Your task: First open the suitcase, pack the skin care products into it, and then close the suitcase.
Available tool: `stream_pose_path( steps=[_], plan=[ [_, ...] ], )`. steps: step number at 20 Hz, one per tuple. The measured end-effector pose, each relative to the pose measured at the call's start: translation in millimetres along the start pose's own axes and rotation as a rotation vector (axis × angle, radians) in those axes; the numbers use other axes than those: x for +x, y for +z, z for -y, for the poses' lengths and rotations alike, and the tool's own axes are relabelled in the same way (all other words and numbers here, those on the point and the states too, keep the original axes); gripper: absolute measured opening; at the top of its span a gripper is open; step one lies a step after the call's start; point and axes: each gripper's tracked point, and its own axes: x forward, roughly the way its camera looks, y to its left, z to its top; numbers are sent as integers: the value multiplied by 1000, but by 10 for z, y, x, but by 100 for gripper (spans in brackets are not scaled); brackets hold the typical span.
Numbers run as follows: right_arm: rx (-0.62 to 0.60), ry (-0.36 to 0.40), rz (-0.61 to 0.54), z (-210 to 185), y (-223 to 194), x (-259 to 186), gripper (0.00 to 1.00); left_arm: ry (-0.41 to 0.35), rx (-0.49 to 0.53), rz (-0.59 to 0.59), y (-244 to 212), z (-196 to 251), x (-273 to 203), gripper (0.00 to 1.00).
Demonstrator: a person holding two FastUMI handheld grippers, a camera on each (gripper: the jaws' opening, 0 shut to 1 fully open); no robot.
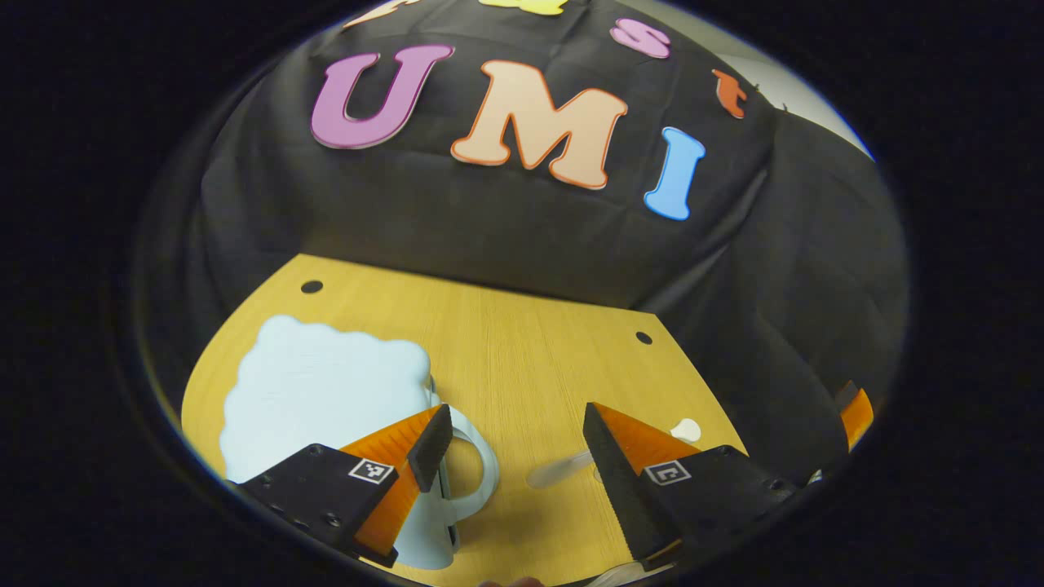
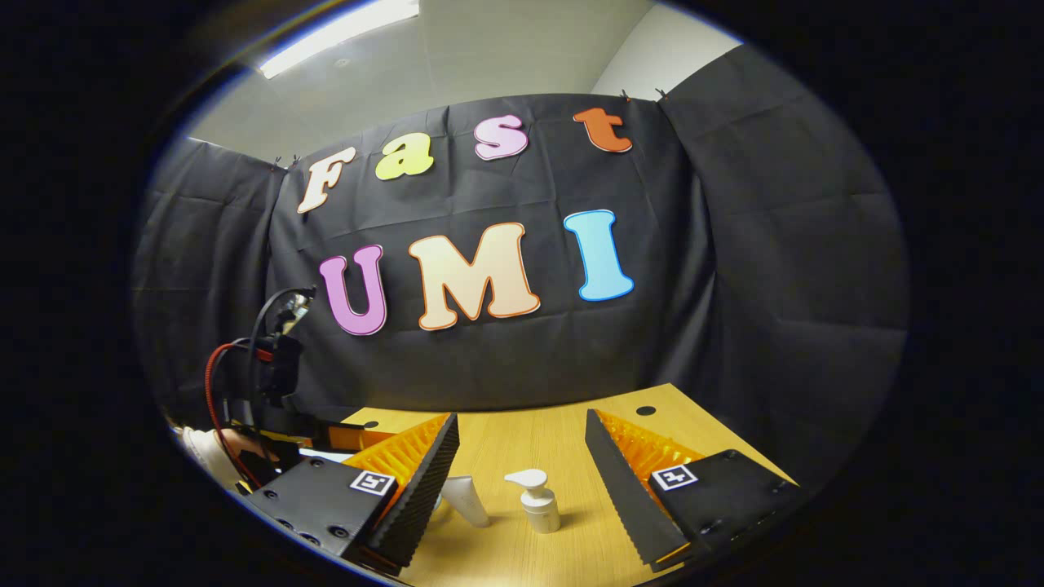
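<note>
Looking over both views, we note the following.

Left gripper: we see its fingers spread wide with nothing between them, hovering over the wooden table.

Suitcase: a pale blue case with a scalloped outline lies flat and closed on the table in the left gripper view, its looped handle just behind the left finger (we cannot tell whether finger and handle touch).

Tube: a pale tube lies on the table between the left gripper's fingers in the picture, near the right finger; we also see it in the right gripper view, partly hidden behind the left finger.

Pump bottle: a small white bottle with a pump head stands upright on the table, framed between the right gripper's fingers and apart from both.

Right gripper: we see its fingers spread wide, holding nothing.

Other gripper: at the left edge of the right gripper view we see the left gripper's body with a red cable and the hand holding it.
</note>
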Motion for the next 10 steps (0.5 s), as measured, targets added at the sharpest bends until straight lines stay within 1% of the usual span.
stream_pose_path(
  steps=[1,2,4,7,8,9,10],
  plan=[
    [0,-3,-6,11,-17,0,98,3,-25,-44,-59,-18,73,92],
    [-1,-5,-11,29,-35,-8,98,11,-50,-91,-107,-34,133,95],
    [0,-5,-23,44,-84,-18,98,23,-74,-156,-155,-81,285,96],
    [5,-7,-42,81,-145,-42,98,95,-81,-286,-312,-198,471,95],
    [7,-8,-42,95,-162,-67,98,99,-93,-319,-358,-187,536,96],
    [11,-10,-40,110,-164,-81,96,104,-112,-350,-404,-181,590,96],
    [17,-10,-46,131,-202,-77,98,115,-126,-390,-464,-189,626,96]
  ],
)
